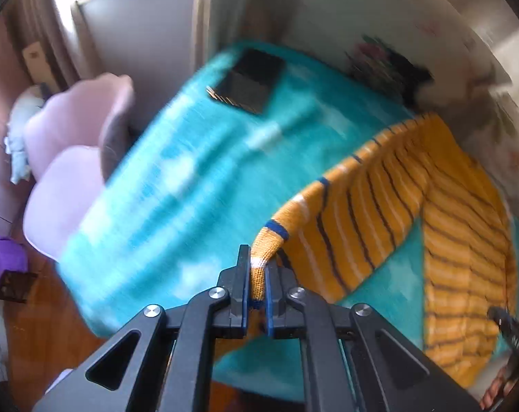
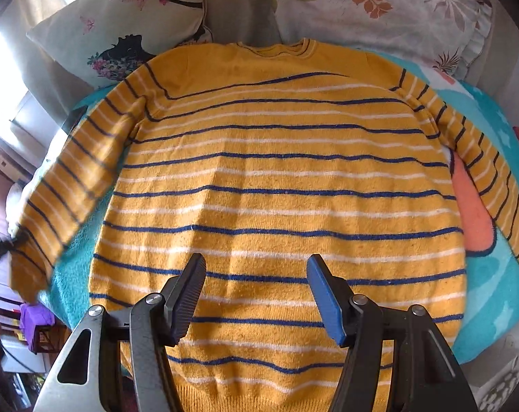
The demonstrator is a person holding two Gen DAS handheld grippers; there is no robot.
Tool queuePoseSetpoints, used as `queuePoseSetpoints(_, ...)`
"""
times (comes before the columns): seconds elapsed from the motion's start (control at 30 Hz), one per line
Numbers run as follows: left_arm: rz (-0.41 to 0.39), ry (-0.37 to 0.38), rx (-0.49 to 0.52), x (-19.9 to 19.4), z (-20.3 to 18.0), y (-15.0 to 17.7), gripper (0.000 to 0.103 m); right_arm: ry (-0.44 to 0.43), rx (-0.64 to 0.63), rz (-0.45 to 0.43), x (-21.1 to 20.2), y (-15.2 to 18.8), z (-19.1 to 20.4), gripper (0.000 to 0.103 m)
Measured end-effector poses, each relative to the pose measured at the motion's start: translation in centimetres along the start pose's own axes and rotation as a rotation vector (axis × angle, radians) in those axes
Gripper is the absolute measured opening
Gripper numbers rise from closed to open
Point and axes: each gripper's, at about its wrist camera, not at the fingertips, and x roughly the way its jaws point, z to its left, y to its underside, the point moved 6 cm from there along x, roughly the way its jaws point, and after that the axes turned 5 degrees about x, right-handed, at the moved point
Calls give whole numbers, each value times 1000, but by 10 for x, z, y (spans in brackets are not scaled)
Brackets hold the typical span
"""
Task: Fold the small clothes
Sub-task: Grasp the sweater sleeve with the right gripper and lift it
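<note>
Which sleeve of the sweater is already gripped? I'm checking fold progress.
The sleeve at the picture's left in the right wrist view: the left tool is shut on its cuff; the other sleeve lies free.

Striped sweater point(image 2: 280, 185) lies on turquoise blanket point(image 2: 499, 295).

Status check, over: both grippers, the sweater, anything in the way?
Left gripper shut on sleeve cuff. Right gripper open above sweater, holding nothing. Sweater flat on teal blanket. Nothing in the way.
</note>
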Motion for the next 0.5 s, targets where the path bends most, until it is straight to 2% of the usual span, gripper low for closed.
queuePoseSetpoints(0.07,-38,-48,13,-6,13,-22,7,-2,5,5,2,-1,1,66)
queuePoseSetpoints(0.17,-65,-61,42,-9,10,-34,7,-10,0,14,5,-4,6,66)
queuePoseSetpoints(0.27,-62,-102,71,4,6,-42,23,-8,-42,15,5,-7,16,66)
queuePoseSetpoints(0.33,-68,-101,47,11,12,-45,41,-22,-81,17,5,-10,29,66)
queuePoseSetpoints(0.43,-80,-86,-25,8,30,-40,52,-59,-165,22,4,-13,58,66)
queuePoseSetpoints(0.5,-84,-93,-77,1,46,-30,54,-96,-260,29,6,-15,94,66)
